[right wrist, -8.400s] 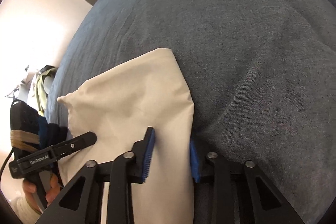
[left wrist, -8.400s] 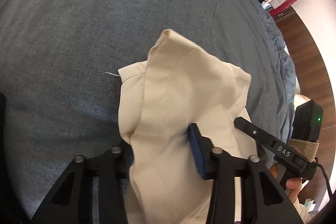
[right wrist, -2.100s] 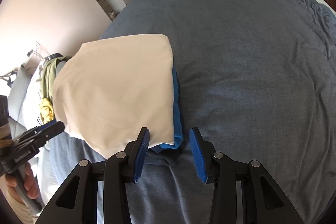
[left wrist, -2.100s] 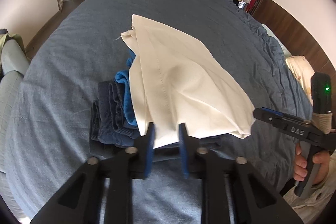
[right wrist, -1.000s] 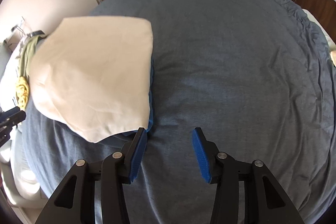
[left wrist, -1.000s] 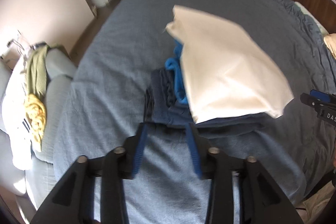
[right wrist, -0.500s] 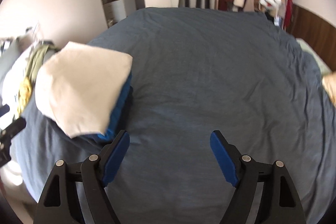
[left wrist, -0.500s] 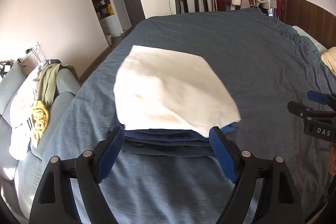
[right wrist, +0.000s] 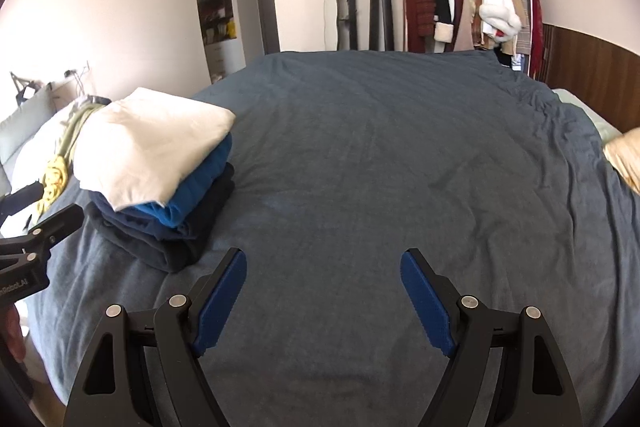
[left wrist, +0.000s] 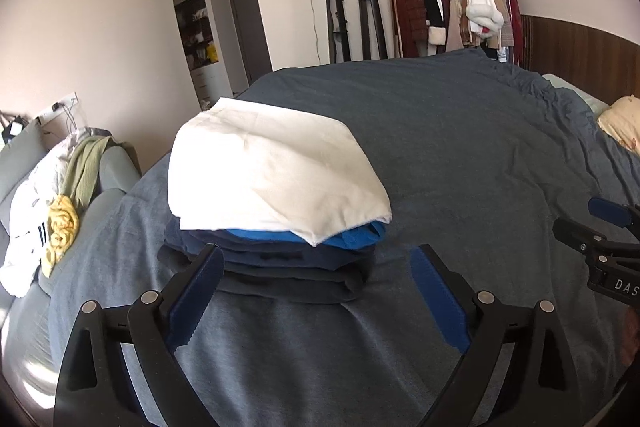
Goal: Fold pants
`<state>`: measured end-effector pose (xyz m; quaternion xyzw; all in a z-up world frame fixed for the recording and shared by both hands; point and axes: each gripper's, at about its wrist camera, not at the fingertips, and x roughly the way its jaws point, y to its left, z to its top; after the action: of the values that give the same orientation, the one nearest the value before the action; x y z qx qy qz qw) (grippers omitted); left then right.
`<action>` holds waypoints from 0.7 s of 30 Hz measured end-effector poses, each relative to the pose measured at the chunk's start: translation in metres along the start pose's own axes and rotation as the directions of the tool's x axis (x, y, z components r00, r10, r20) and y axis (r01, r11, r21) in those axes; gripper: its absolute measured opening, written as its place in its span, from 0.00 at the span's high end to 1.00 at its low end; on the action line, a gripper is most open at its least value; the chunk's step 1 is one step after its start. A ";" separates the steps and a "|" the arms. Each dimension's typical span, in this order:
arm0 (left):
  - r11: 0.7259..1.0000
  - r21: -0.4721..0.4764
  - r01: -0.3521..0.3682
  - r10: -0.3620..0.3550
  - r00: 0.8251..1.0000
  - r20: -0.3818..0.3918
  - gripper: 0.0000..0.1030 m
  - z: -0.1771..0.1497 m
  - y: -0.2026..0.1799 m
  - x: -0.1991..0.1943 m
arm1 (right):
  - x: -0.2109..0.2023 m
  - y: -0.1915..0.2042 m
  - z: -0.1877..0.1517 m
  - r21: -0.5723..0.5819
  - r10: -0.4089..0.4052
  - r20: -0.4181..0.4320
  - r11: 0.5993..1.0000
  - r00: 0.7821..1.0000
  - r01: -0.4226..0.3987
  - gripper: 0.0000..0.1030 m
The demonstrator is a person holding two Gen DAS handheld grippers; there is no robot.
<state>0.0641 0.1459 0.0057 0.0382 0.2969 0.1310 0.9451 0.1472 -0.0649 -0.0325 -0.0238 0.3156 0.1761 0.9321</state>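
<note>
The folded cream pants (left wrist: 272, 175) lie on top of a stack of folded blue and dark clothes (left wrist: 280, 259) on the grey-blue bed (left wrist: 460, 155). My left gripper (left wrist: 316, 291) is open and empty, just in front of the stack, not touching it. In the right wrist view the cream pants (right wrist: 148, 151) and the stack (right wrist: 180, 219) sit at the left. My right gripper (right wrist: 324, 291) is open and empty over bare bedding, right of the stack. Each gripper shows at the edge of the other's view.
A sofa with loose white, green and yellow clothes (left wrist: 56, 211) stands left of the bed. A clothes rack (left wrist: 452, 7) stands by the far wall. A cream pillow (left wrist: 620, 123) lies at the bed's right edge. The bed's front edge is close below me.
Both grippers let go of the cream pants on the stack, opened wide and drew back and up. The pants now lie still on the stack.
</note>
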 end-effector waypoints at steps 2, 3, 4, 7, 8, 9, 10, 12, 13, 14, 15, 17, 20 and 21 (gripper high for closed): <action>1.000 -0.019 0.002 -0.001 1.000 0.011 0.07 -0.008 -0.002 -0.006 | -0.006 0.000 -0.006 0.000 0.003 0.026 1.000 1.000 -0.003 0.22; 1.000 -0.021 0.004 -0.003 1.000 0.015 0.07 -0.012 -0.004 -0.009 | -0.010 -0.002 -0.009 0.009 0.006 0.036 1.000 0.999 -0.006 0.22; 1.000 -0.018 0.003 -0.003 1.000 0.019 0.07 -0.015 -0.007 -0.013 | -0.013 -0.004 -0.011 0.019 0.009 0.039 1.000 0.999 -0.009 0.22; 1.000 0.005 -0.004 0.004 0.999 0.041 0.06 -0.019 -0.012 -0.026 | -0.027 -0.008 -0.017 0.048 0.009 0.049 0.999 0.999 -0.011 0.22; 1.000 0.010 -0.002 0.002 0.999 0.046 0.05 -0.018 -0.013 -0.030 | -0.033 -0.008 -0.019 0.049 -0.006 0.055 0.999 0.998 0.003 0.22; 1.000 0.015 0.002 -0.002 0.999 0.051 0.04 -0.019 -0.014 -0.034 | -0.038 -0.009 -0.021 0.050 -0.011 0.059 0.999 0.998 0.008 0.22; 1.000 0.027 0.003 -0.004 0.998 0.055 0.04 -0.019 -0.017 -0.040 | -0.043 -0.010 -0.023 0.053 -0.015 0.063 0.999 0.998 0.011 0.22; 0.999 0.040 0.006 -0.009 0.997 0.075 0.04 -0.019 -0.020 -0.050 | -0.053 -0.011 -0.026 0.067 -0.014 0.059 0.998 0.998 0.010 0.22; 0.999 0.041 0.011 -0.015 0.996 0.084 0.04 -0.020 -0.021 -0.056 | -0.057 -0.011 -0.028 0.073 -0.010 0.055 0.997 0.998 0.006 0.22; 0.999 0.039 0.019 -0.023 0.995 0.094 0.03 -0.021 -0.022 -0.061 | -0.063 -0.012 -0.029 0.079 -0.011 0.057 0.997 0.998 0.006 0.22; 0.999 0.037 0.027 -0.030 0.994 0.101 0.03 -0.023 -0.022 -0.066 | -0.068 -0.012 -0.031 0.082 -0.021 0.062 0.997 0.998 0.016 0.22; 0.999 0.034 0.031 -0.034 0.993 0.110 0.02 -0.027 -0.023 -0.076 | -0.079 -0.013 -0.035 0.081 -0.045 0.078 0.996 0.996 0.038 0.22; 0.999 0.028 0.027 -0.030 0.993 0.113 0.02 -0.034 -0.023 -0.091 | -0.093 -0.013 -0.041 0.079 -0.065 0.095 0.995 0.993 0.058 0.22; 0.999 0.020 0.033 -0.035 0.993 0.109 0.02 -0.036 -0.022 -0.095 | -0.097 -0.013 -0.042 0.079 -0.065 0.096 0.995 0.993 0.058 0.22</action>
<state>-0.0267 0.0983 0.0255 0.0491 0.2464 0.1100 0.9616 0.0552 -0.1137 -0.0093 0.0107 0.2750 0.1360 0.9517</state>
